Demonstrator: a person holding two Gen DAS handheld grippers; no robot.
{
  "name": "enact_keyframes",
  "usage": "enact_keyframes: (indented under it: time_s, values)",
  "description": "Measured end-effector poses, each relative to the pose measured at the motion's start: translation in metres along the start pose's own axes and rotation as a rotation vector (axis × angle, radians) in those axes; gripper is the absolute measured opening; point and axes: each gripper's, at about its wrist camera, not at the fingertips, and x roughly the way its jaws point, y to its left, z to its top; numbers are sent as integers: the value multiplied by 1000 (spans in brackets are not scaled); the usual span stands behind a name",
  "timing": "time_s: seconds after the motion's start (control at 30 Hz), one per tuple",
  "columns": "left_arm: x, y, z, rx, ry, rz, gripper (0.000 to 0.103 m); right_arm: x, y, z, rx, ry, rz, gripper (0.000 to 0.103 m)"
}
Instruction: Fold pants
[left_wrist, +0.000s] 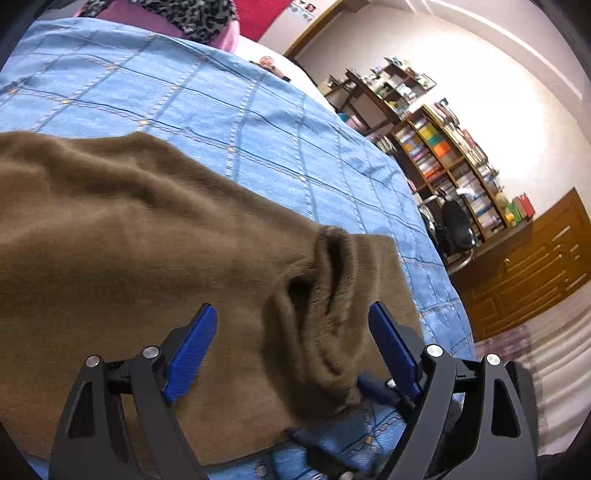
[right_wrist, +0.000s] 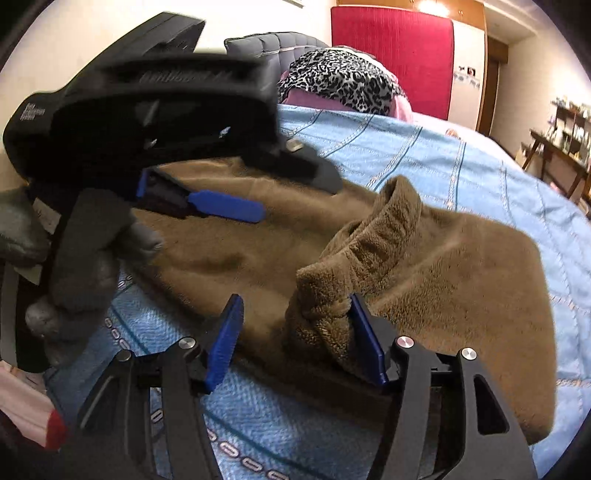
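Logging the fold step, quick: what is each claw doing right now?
Left claw: open, over the brown pants, gripping nothing.
Right claw: open, one pad against the pants' bunched elastic cuff, not clamped.

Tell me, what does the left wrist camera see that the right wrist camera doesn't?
Only the left wrist view shows the bookshelves, office chair and wooden cabinet. Only the right wrist view shows the left gripper from outside, its gloved hand, and the red panel in full. Both show the brown pants on the blue bedspread.
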Motion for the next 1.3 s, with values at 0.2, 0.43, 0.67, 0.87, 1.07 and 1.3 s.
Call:
enact_keyframes:
  time_s: [0.2,0.43,0.67,0.87,1.07,1.3]
  values:
    - [30,-19,3,25,78,-23,84,-4,-9,-4,36,-3,41,66]
    - [54,-11,8,-30,151,-49,83,-15,-32,-10,108,-5,103,65]
    - [73,-12,3,-37,245,-81,33,-32,-49,-18,165,-4,131,65]
    - [52,-7,3,-38,174,-79,20,-64,-75,-18,247,-35,114,65]
    - [11,-4,20,15,81,-55,20,-90,-102,-7,311,-105,27,65]
    - [17,23,5,-26,126,-9,21,-55,-132,-3,378,-50,-99,65]
